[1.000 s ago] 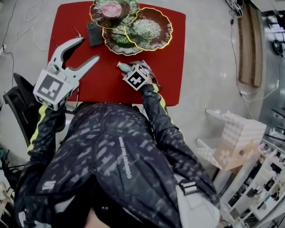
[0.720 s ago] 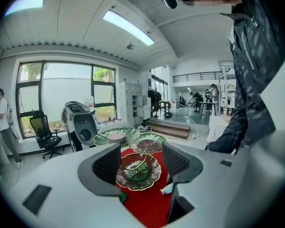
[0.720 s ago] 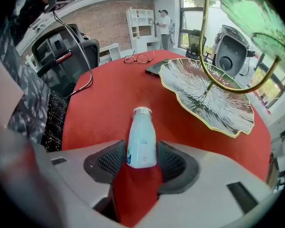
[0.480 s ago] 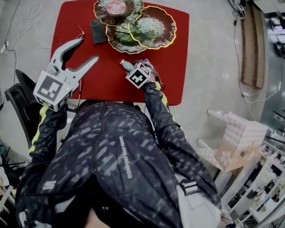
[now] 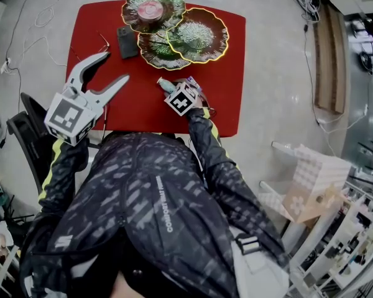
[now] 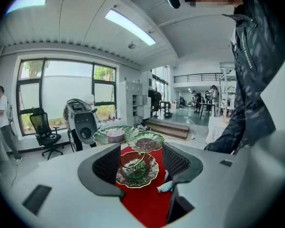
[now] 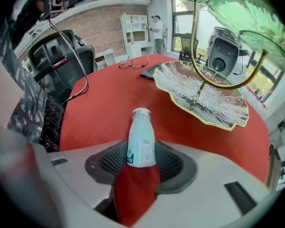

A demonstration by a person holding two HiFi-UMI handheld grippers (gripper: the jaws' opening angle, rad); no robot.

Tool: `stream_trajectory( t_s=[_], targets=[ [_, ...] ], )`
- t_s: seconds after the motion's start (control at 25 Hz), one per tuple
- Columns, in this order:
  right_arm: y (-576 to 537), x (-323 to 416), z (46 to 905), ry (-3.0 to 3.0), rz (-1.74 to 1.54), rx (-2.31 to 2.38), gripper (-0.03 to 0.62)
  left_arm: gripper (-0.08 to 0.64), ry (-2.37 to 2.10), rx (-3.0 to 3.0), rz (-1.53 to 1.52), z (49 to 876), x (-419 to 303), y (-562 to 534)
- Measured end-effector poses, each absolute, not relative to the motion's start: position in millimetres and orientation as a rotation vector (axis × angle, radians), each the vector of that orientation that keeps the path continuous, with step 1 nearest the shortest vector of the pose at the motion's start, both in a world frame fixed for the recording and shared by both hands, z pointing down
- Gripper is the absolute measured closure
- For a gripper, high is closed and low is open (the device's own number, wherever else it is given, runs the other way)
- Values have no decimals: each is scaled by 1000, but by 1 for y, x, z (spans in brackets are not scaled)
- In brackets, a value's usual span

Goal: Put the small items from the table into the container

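A small pale bottle (image 5: 164, 85) (image 7: 141, 139) lies on the red table (image 5: 143, 104), its cap pointing away from me. My right gripper (image 5: 168, 89) (image 7: 141, 159) points steeply down over it. Its jaws are closing, the bottle's lower half sits between them, and both pads meet its sides. The container is a tiered stand of green leaf-shaped dishes (image 5: 196, 36) (image 7: 204, 91) at the table's far side. My left gripper (image 5: 115, 66) (image 6: 140, 167) hovers open and empty over the table's left part, aimed at the stand (image 6: 137, 170) and the bottle (image 6: 165, 186).
A pink round item (image 5: 150, 10) lies in the stand's top-left dish. A dark phone-like slab (image 5: 125, 42) and a pair of glasses (image 7: 133, 62) lie left of the stand. A black cable (image 7: 80, 75) trails off the table's near edge. An office chair (image 5: 25, 132) stands at my left.
Neither gripper has visibly shifted over the table. Only the head view has drifted a little.
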State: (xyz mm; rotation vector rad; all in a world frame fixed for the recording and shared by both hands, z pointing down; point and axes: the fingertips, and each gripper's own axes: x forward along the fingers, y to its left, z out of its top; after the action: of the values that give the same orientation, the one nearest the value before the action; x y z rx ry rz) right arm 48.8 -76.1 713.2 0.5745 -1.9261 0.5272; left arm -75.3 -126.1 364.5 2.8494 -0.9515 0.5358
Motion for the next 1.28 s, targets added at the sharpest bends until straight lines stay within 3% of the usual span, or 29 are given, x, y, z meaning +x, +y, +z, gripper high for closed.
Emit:
stream_trajectory(
  t_s=[1.28],
  targets=[
    [-85,37,614,-2126,504,742,407,282,-936,2851,496,364,-66,-125]
  ],
)
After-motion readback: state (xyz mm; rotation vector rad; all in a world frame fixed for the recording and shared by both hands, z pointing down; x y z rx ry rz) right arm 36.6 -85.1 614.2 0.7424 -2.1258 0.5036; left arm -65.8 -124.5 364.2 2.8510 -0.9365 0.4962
